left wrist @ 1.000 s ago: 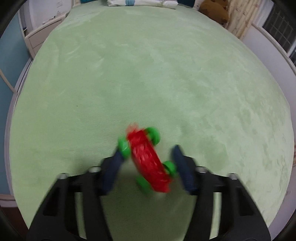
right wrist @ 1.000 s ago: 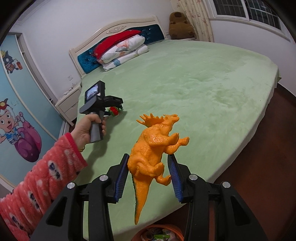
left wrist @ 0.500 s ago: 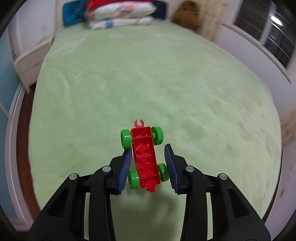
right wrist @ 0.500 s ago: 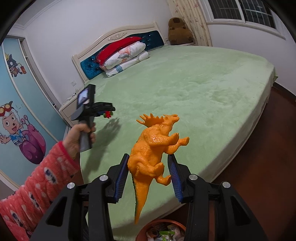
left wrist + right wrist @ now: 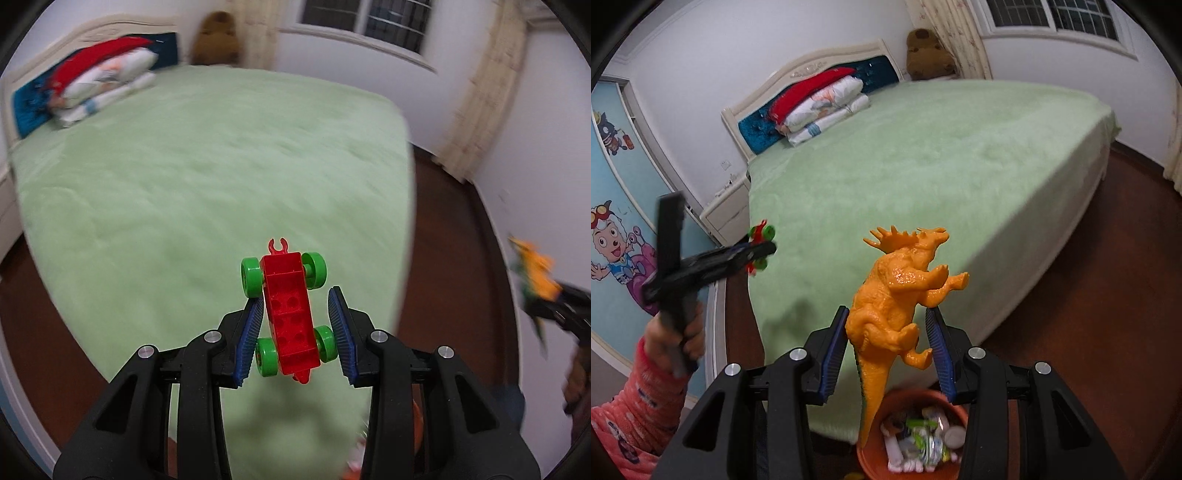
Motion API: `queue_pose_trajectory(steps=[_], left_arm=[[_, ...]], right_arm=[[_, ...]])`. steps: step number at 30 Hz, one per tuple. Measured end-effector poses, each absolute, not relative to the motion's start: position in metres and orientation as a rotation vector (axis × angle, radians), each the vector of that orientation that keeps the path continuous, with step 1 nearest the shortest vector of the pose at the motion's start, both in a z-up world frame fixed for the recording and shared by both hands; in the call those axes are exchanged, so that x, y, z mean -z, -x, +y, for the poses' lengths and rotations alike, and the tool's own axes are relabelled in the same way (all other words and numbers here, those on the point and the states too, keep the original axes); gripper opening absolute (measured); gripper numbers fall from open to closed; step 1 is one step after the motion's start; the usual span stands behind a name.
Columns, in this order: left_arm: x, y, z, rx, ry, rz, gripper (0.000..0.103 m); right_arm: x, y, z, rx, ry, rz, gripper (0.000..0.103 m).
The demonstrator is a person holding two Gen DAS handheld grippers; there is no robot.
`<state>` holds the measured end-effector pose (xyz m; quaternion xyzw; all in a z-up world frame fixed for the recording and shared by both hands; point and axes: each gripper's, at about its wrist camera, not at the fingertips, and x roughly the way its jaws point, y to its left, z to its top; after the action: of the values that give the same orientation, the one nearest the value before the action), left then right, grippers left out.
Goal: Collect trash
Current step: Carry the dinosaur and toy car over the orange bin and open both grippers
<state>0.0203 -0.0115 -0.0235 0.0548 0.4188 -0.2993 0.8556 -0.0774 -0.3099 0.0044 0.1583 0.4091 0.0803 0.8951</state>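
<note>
Right gripper (image 5: 886, 339) clamps the dinosaur (image 5: 897, 295) above the near bin (image 5: 886, 402); left gripper (image 5: 295, 328) pinches the car (image 5: 290, 314) over the bed (image 5: 207, 177). We should centre each toy over the bin before parting the jaws.

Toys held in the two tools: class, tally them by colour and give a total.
Red with green wheels: 1, the toy car in the left tool
Orange: 1, the toy dinosaur in the right tool
Total: 2
</note>
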Motion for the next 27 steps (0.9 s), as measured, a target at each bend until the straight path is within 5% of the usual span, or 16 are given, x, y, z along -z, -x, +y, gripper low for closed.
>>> queue_pose_trajectory(steps=[12, 27], left_arm=[[0.136, 0.111, -0.050, 0.837, -0.198, 1.143, 0.036], [0.279, 0.156, -0.094, 0.758, -0.410, 1.392, 0.036]], right_arm=[[0.143, 0.125, -0.280, -0.165, -0.390, 1.187, 0.042], [0.270, 0.126, -0.267, -0.052, -0.438, 1.445, 0.042]])
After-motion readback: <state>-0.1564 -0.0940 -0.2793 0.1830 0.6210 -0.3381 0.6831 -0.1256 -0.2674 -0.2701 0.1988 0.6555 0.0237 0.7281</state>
